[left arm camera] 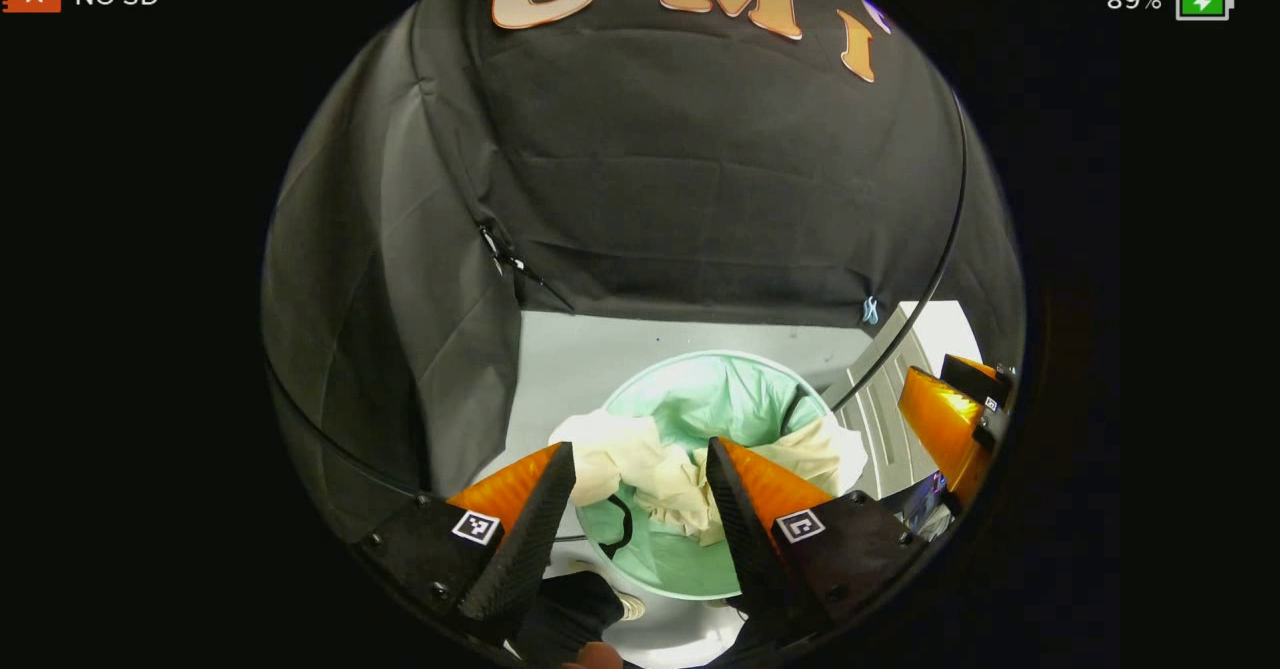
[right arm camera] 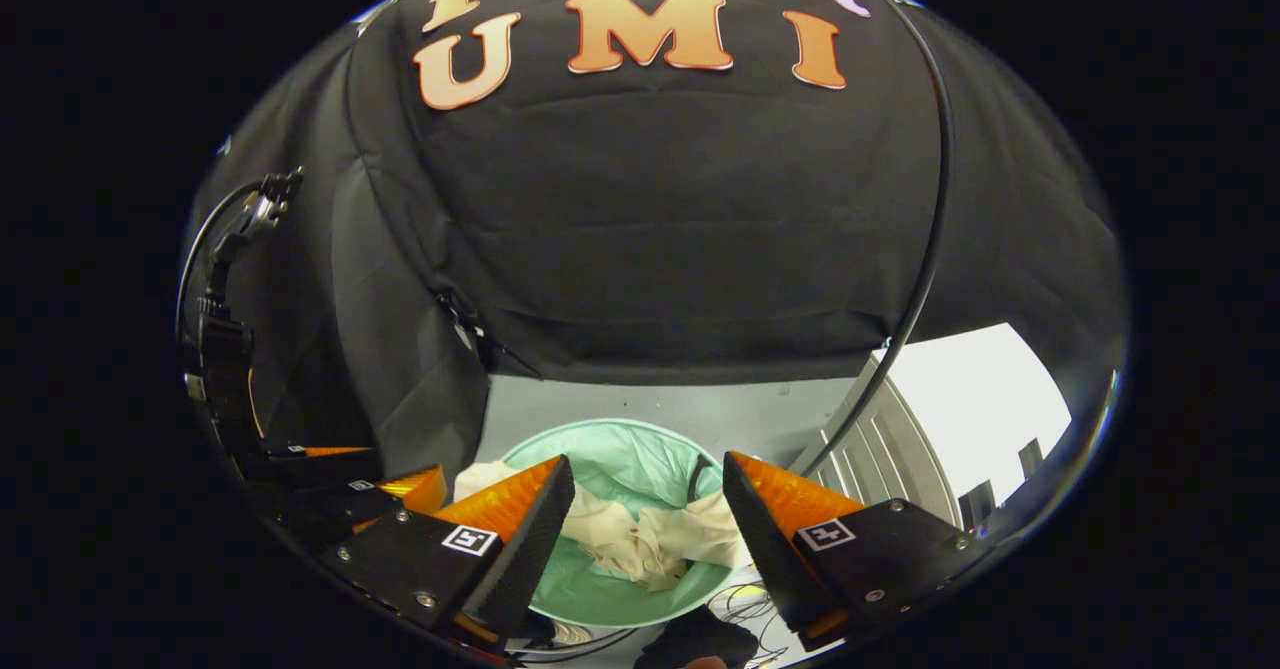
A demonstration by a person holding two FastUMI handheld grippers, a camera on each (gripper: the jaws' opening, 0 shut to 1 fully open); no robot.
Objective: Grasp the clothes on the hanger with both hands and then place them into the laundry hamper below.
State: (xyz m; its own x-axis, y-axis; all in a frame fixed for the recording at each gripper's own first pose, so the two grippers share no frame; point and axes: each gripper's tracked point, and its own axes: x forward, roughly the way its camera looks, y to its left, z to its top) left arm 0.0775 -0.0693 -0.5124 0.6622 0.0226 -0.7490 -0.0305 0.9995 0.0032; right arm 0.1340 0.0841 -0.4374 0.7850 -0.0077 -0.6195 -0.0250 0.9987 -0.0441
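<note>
A cream-coloured garment (left arm camera: 660,474) lies crumpled inside the round mint-green laundry hamper (left arm camera: 740,374) on the floor, partly draped over its rim. My left gripper (left arm camera: 640,499) hovers above the hamper, open, with nothing between its fingers. The right gripper (left arm camera: 955,419) shows at the right edge of the left gripper view. In the right gripper view, the same garment (right arm camera: 640,539) rests in the hamper (right arm camera: 620,444), and my right gripper (right arm camera: 650,519) hangs open above it, holding nothing. The left gripper (right arm camera: 350,494) appears low at the left of that view.
The black cloth wall (left arm camera: 700,169) stands behind the hamper. A black cable (right arm camera: 925,249) curves down the right side. A pale ribbed panel (right arm camera: 880,454) stands right of the hamper. Light grey floor (left arm camera: 600,349) surrounds it, with cables (right arm camera: 745,604) and a dark object near the front.
</note>
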